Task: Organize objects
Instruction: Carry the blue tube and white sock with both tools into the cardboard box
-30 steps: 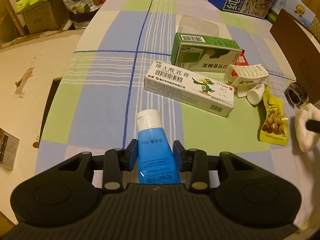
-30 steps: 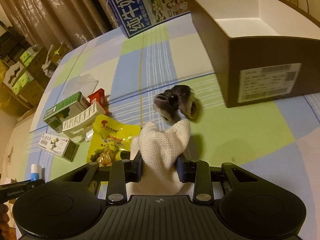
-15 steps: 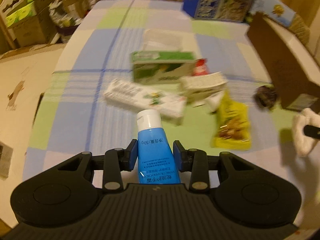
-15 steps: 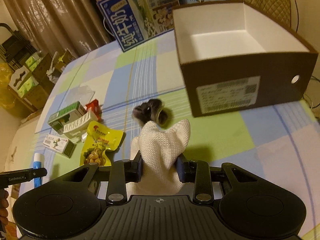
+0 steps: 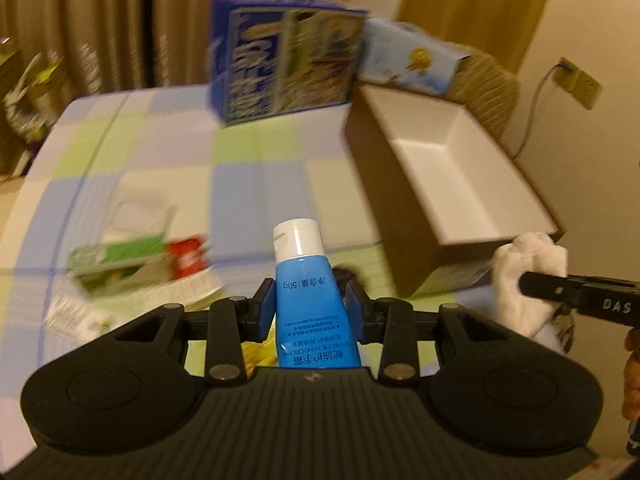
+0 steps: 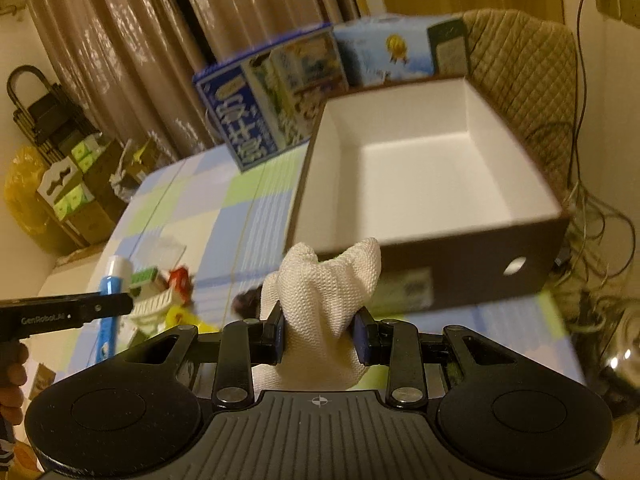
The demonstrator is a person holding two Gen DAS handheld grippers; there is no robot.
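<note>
Left tongs (image 5: 311, 305) clamp a blue tube (image 5: 308, 296); right tongs (image 6: 319, 334) pinch a white cloth (image 6: 324, 312) — items behind on the surface (image 5: 256, 184) blur, the cloth's lower end hidden.

Open box (image 6: 420, 184) right of clutter (image 6: 160, 292), cartons (image 6: 272, 104) behind.

Black ribbed tongs (image 5: 311, 304), blue pads (image 6: 363, 340), silver screws
</note>
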